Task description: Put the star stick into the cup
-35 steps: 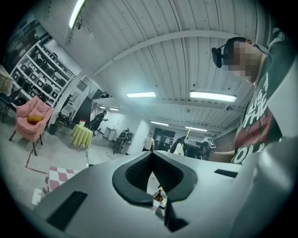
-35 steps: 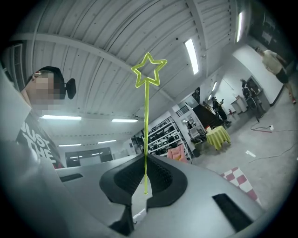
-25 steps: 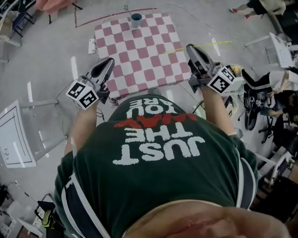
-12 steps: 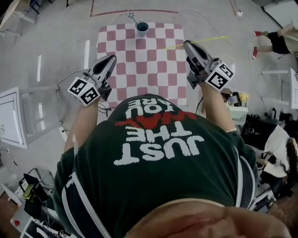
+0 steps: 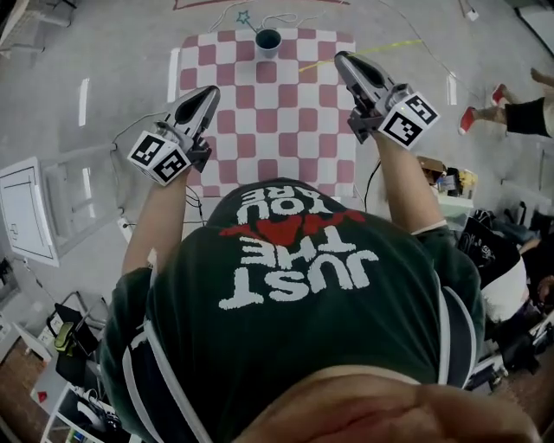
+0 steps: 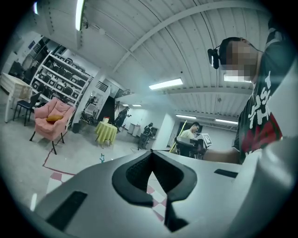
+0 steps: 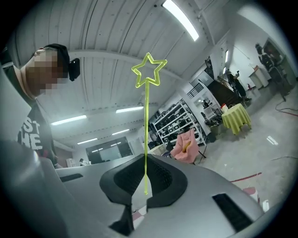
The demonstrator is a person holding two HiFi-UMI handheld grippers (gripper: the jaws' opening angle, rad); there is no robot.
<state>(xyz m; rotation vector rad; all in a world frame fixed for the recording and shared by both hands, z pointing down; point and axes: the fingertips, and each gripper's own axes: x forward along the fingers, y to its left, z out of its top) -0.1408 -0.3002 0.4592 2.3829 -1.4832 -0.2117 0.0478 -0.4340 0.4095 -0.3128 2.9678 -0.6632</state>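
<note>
A dark teal cup stands at the far edge of the red-and-white checked table. My right gripper hovers over the table's right side, shut on a thin yellow star stick. In the right gripper view the stick rises from between the jaws of that gripper, star at the top. My left gripper hangs over the table's left edge, jaws together and holding nothing; the left gripper view shows the same. Both grippers are well short of the cup.
A small teal star shows just beyond the cup. A white frame stands on the floor at left, and bags and gear lie at lower left. Another person's legs are at right. A pink armchair is far off.
Both grippers sit a little further up the table, nearer the cup's end. The right gripper still holds the yellow stick. The head view has shifted.
</note>
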